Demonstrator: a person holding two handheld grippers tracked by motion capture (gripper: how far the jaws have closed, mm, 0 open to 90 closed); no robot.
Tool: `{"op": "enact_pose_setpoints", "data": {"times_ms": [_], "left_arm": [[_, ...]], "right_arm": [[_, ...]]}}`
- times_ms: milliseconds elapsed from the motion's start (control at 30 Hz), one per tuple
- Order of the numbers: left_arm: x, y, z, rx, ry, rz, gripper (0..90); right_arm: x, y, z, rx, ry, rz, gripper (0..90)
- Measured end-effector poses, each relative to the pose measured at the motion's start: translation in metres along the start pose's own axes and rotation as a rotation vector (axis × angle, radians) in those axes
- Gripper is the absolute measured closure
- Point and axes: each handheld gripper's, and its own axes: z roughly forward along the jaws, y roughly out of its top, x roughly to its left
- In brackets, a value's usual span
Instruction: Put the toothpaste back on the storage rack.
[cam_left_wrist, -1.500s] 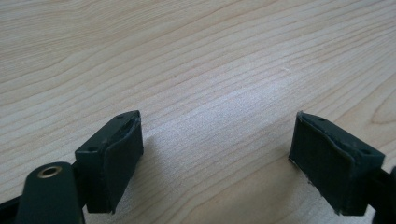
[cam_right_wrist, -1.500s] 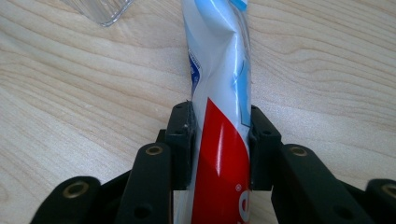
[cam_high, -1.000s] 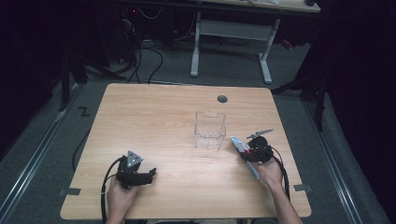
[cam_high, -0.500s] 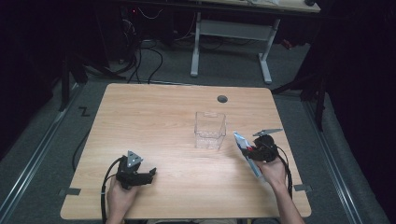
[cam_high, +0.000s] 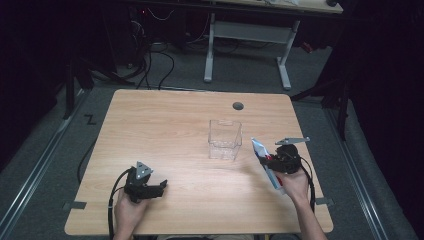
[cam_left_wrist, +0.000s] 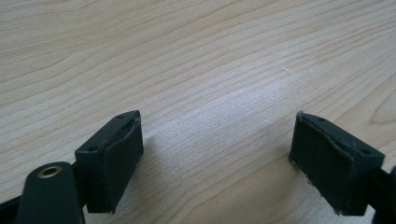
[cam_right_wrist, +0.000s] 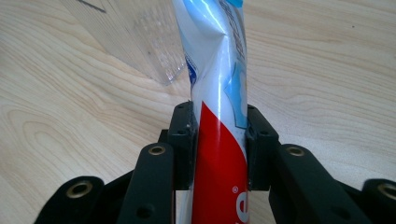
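Clamping a toothpaste tube (cam_right_wrist: 219, 121) between its two black jaws, the right gripper (cam_high: 272, 162) sits at the lower right of the high view, held in the person's right hand (cam_high: 295, 182). The pads press the tube's red lower section from both sides; its white and blue flat end extends up toward the top of the right gripper view. In the high view the tube (cam_high: 265, 162) lies tilted, its flat end aimed at the upper left, just beside a clear plastic box (cam_high: 225, 139) but apart from it. The box stands open-topped near the middle of the wooden table (cam_high: 170, 125), between the tube and the left half of the tabletop. In the right gripper view the box's clear wall (cam_right_wrist: 140, 42) shows at the upper left, behind the tube.

The left gripper (cam_high: 152, 187) rests at the lower left of the high view, in the left hand (cam_high: 127, 212). Its jaws stand wide apart with nothing between them, over bare wood (cam_left_wrist: 210, 70).

A round dark hole (cam_high: 238, 106) marks the table near its far edge, above the box.
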Motion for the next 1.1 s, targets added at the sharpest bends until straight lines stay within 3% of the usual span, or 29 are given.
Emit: {"op": "enact_pose_setpoints", "data": {"times_ms": [100, 267, 1100], "left_arm": [[0.0, 0.0, 0.0, 0.0, 0.0, 0.0, 17.4], [0.0, 0.0, 0.0, 0.0, 0.0, 0.0, 17.3], [0.0, 0.0, 0.0, 0.0, 0.0, -0.001, 17.3]], "right_arm": [[0.0, 0.002, -0.005, -0.024, 0.032, 0.011, 69.3], [0.001, 0.004, -0.009, -0.04, 0.044, 0.007, 69.2], [0.006, 0.009, -0.013, -0.077, 0.069, 0.003, 69.0]]}}
